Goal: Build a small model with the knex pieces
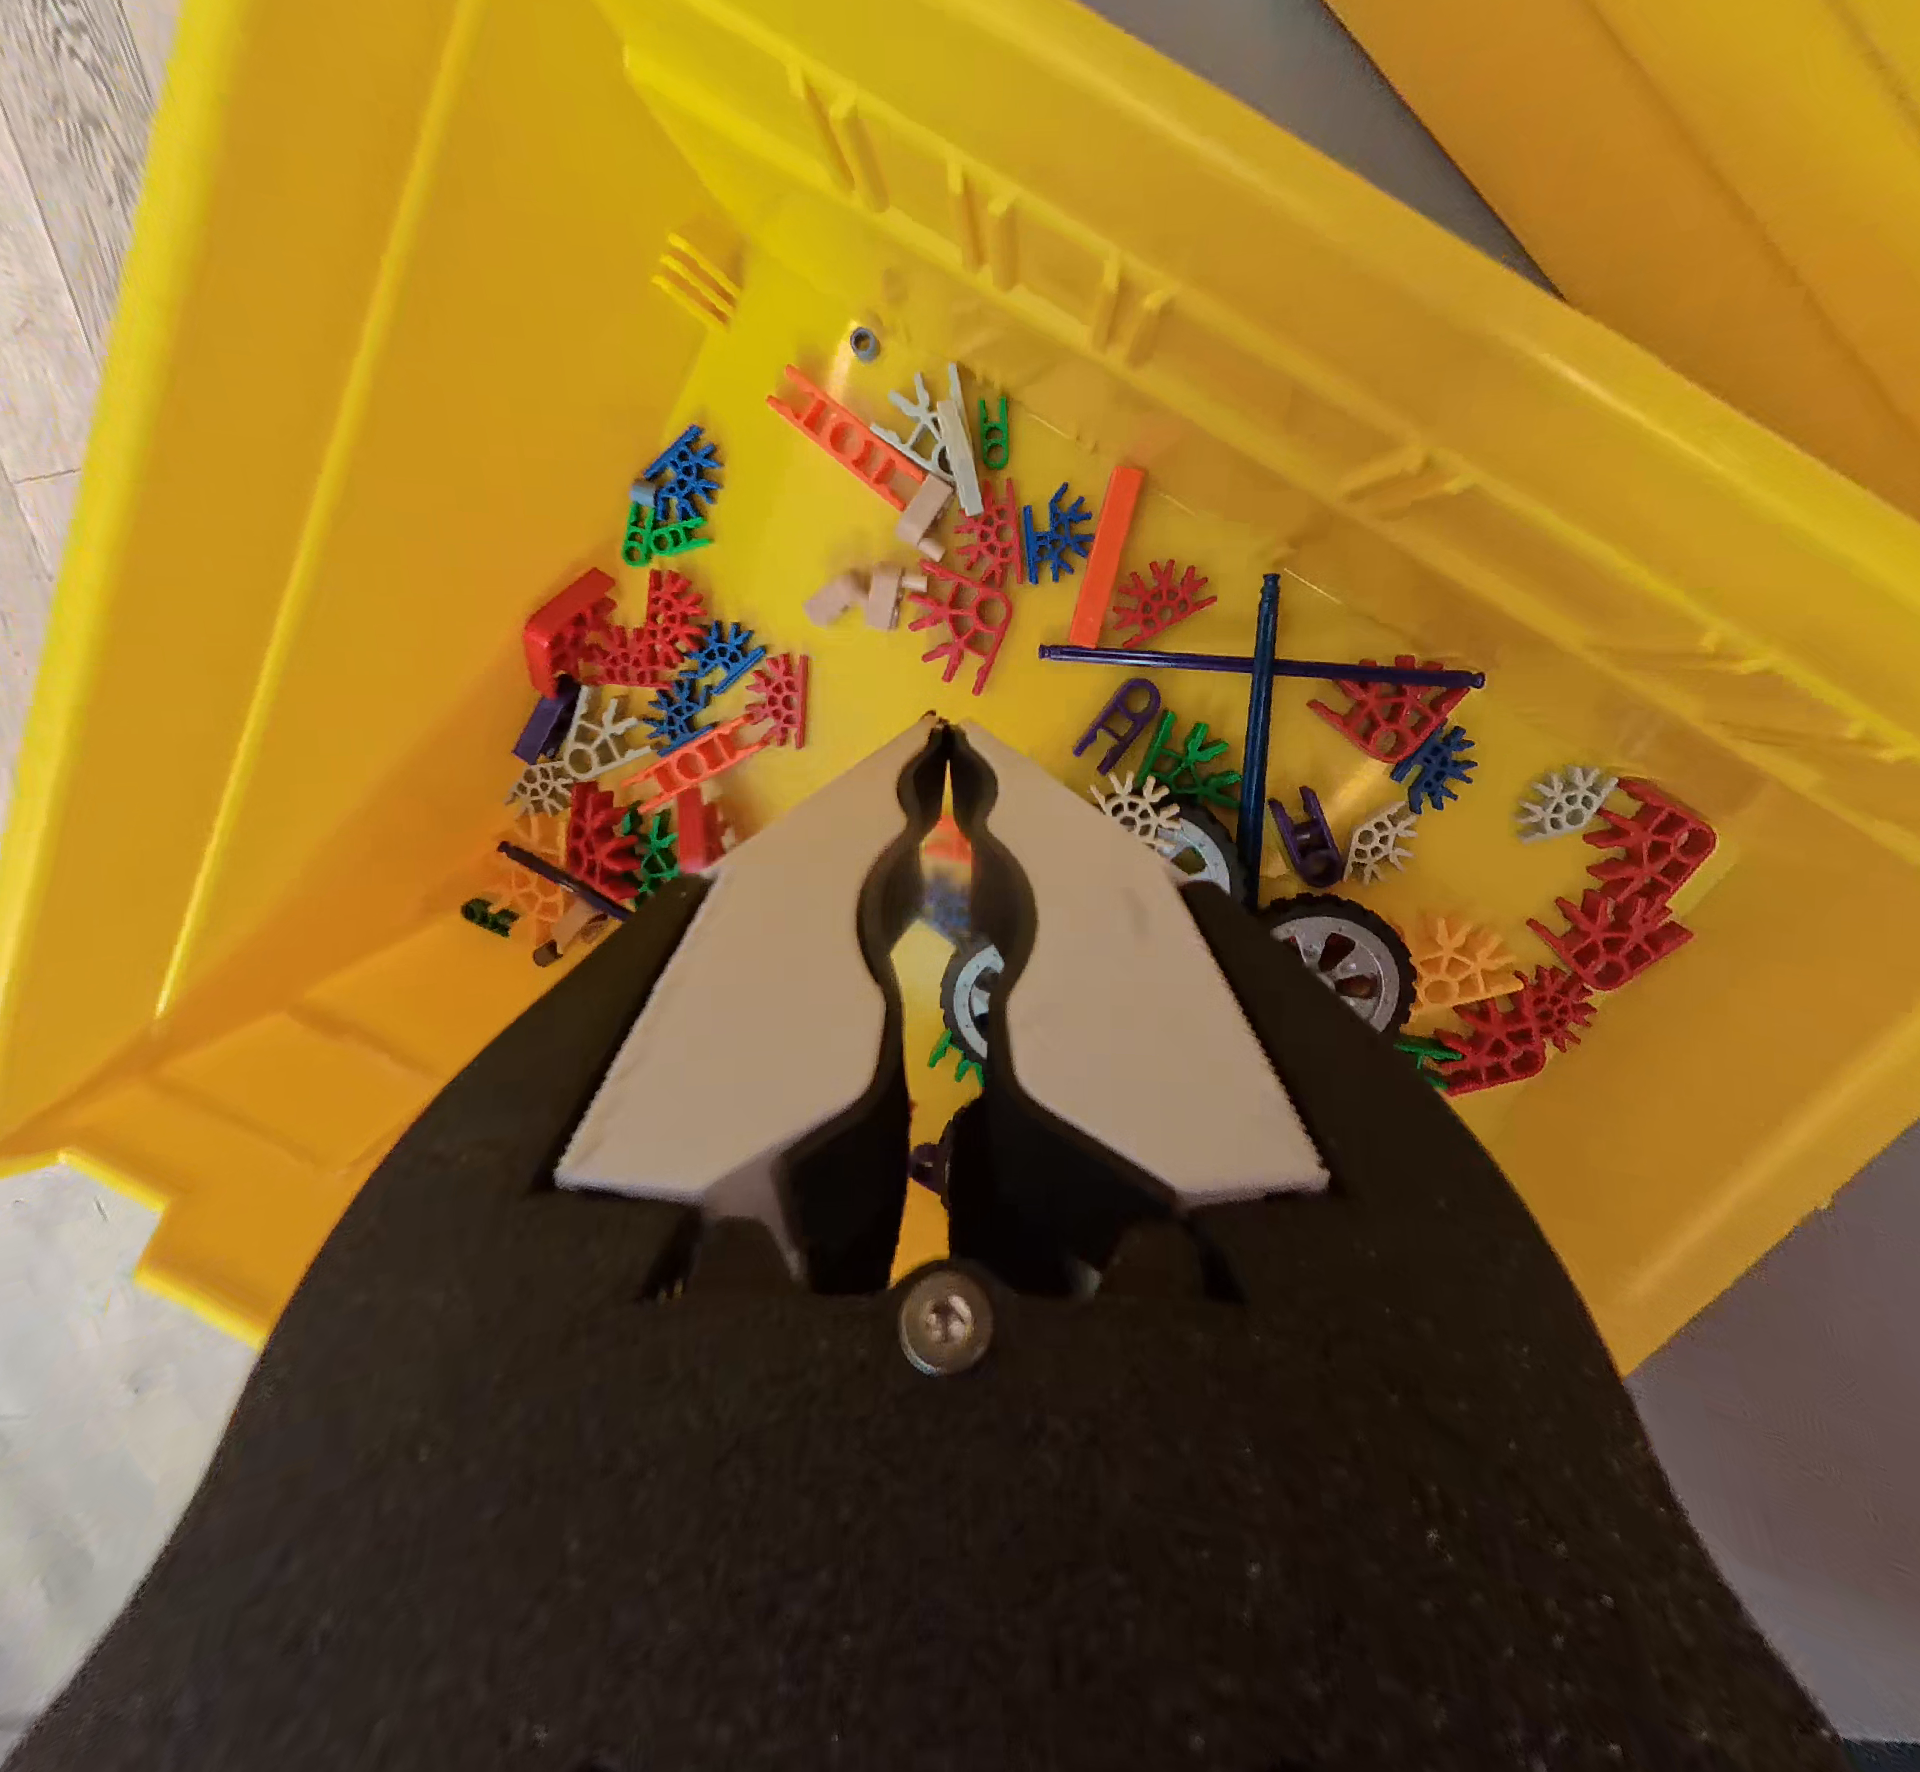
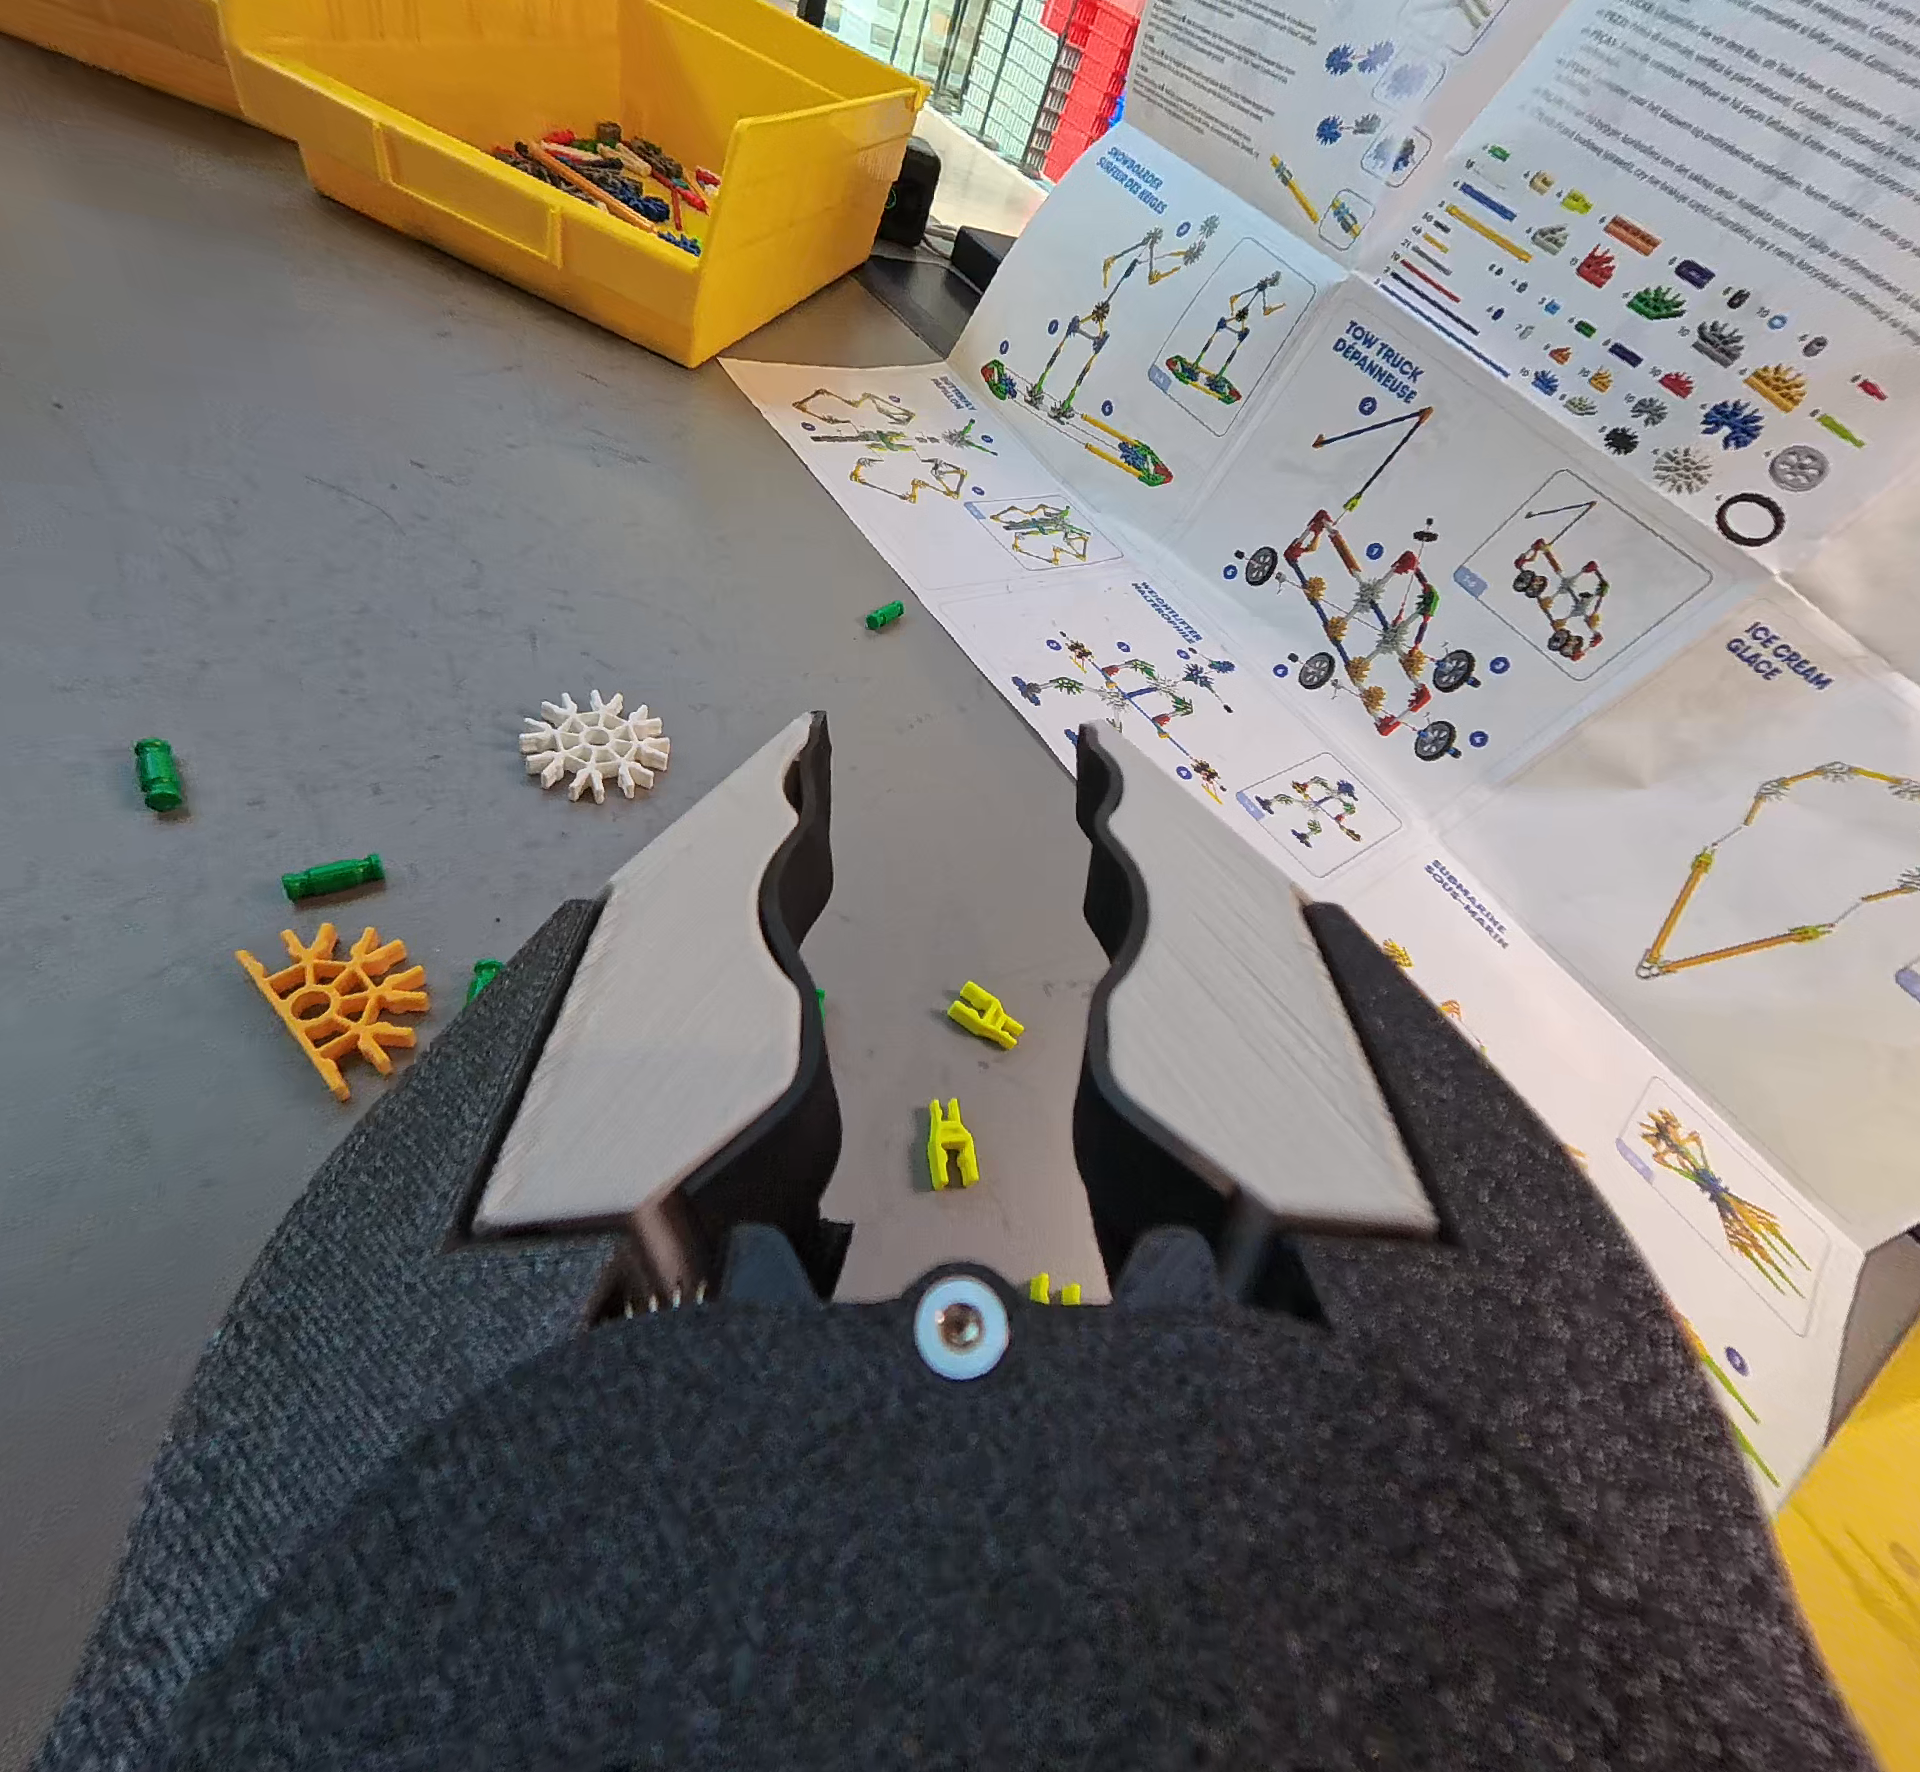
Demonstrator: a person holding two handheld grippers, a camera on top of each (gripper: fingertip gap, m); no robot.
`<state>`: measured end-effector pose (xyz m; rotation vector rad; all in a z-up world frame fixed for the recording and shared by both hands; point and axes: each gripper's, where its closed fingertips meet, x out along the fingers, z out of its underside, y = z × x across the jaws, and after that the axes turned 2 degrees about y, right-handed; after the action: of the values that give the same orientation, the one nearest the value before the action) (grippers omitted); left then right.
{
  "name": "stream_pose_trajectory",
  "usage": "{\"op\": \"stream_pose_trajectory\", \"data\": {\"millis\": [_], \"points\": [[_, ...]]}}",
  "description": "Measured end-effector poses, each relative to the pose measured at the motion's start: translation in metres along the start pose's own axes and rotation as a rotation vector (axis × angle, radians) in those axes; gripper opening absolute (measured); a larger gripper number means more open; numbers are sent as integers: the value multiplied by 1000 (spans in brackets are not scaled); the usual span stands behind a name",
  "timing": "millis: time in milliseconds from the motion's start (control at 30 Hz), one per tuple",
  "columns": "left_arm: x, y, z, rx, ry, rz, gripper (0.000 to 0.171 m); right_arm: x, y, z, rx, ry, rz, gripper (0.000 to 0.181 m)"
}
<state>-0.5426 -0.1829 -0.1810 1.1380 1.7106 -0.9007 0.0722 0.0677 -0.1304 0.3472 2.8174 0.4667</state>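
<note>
My left gripper is shut, its fingertips touching, above the floor of a yellow bin. The bin holds many small construction-toy pieces: red connectors, blue connectors, an orange strip, two crossed dark blue rods and grey wheels. My right gripper is open over the grey table. Two small yellow clips lie on the table below its fingers, untouched. A white round connector lies just left of its tips.
An orange connector and short green rods lie on the table. A yellow bin of parts stands at the back. A folded instruction sheet stands at the right. A second yellow bin is at the upper right. Tip to tip, the grippers are about 65 cm apart.
</note>
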Motion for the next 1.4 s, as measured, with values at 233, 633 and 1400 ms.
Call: {"op": "stream_pose_trajectory", "data": {"millis": [233,633,1400], "points": [[-4,5,1,-42,33,6,18,-4,0,-5,-12,15,-2,44],[40,11,2,-104,23,59,16,-2,-3,2,-6,-13,-9,43],[-159,358,-56,614,688,418,16,-9,-5,-18,-16,48,-5,42]]}}
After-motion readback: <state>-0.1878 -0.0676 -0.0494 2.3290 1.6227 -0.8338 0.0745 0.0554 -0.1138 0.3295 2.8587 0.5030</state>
